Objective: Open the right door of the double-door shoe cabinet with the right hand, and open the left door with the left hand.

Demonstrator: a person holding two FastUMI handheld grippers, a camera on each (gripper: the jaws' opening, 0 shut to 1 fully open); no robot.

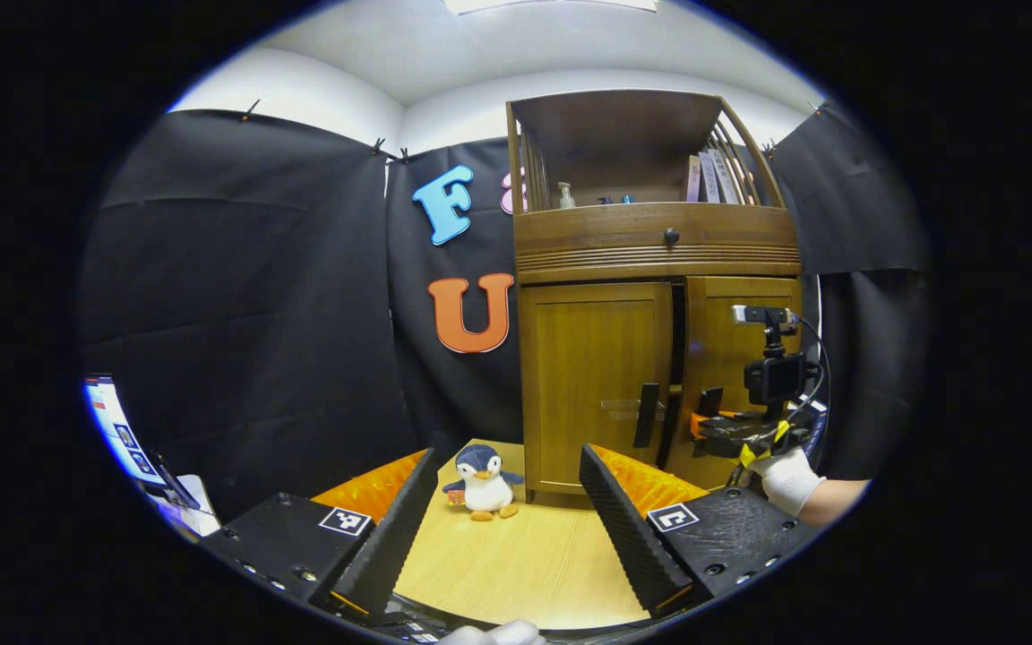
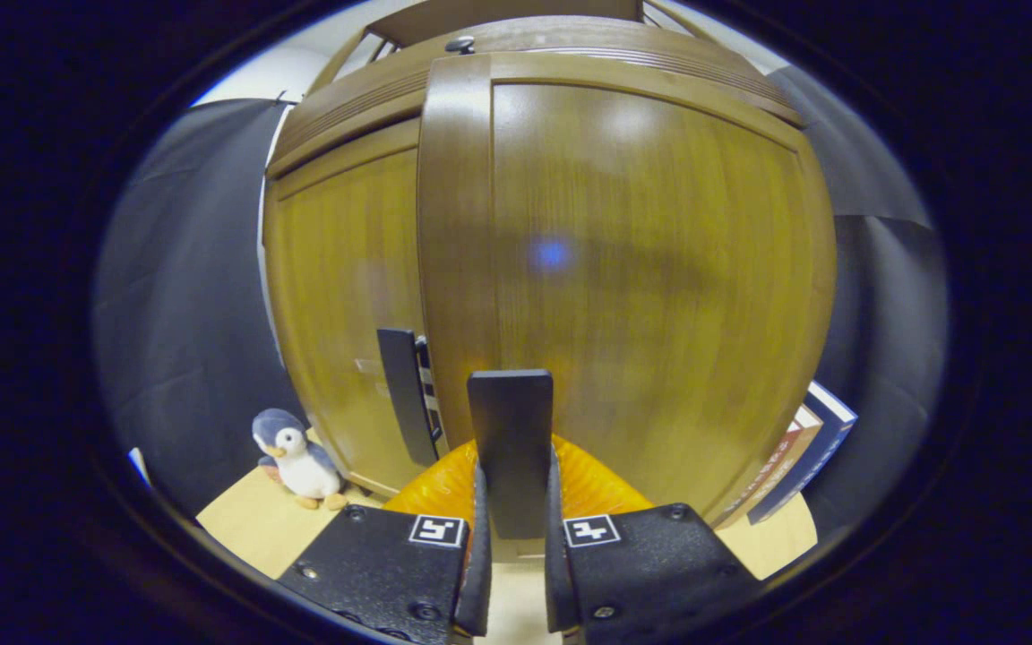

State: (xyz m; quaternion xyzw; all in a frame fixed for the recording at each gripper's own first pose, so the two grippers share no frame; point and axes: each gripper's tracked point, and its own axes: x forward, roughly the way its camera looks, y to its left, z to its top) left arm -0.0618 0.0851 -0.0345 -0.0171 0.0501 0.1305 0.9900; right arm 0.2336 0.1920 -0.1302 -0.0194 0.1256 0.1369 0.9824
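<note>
At the shoe cabinet (image 1: pixel 650 296), your right gripper (image 2: pixel 511 537) has its jaws clenched on the right door's handle (image 2: pixel 511 430) to swing that door (image 2: pixel 641 269) out, while your left gripper (image 1: pixel 507 528) waits released before the left door (image 1: pixel 592 376).

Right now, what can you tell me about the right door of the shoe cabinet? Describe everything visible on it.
The right door is a glossy brown wood-look panel with a framed border, standing upright below the drawer band. Its black vertical handle sits near the inner edge, and the right gripper has both fingers closed on it. In the left gripper view the door stands slightly ajar, with a dark gap between it and the left door, whose own handle is untouched. Books lean by the cabinet's right side.
</note>
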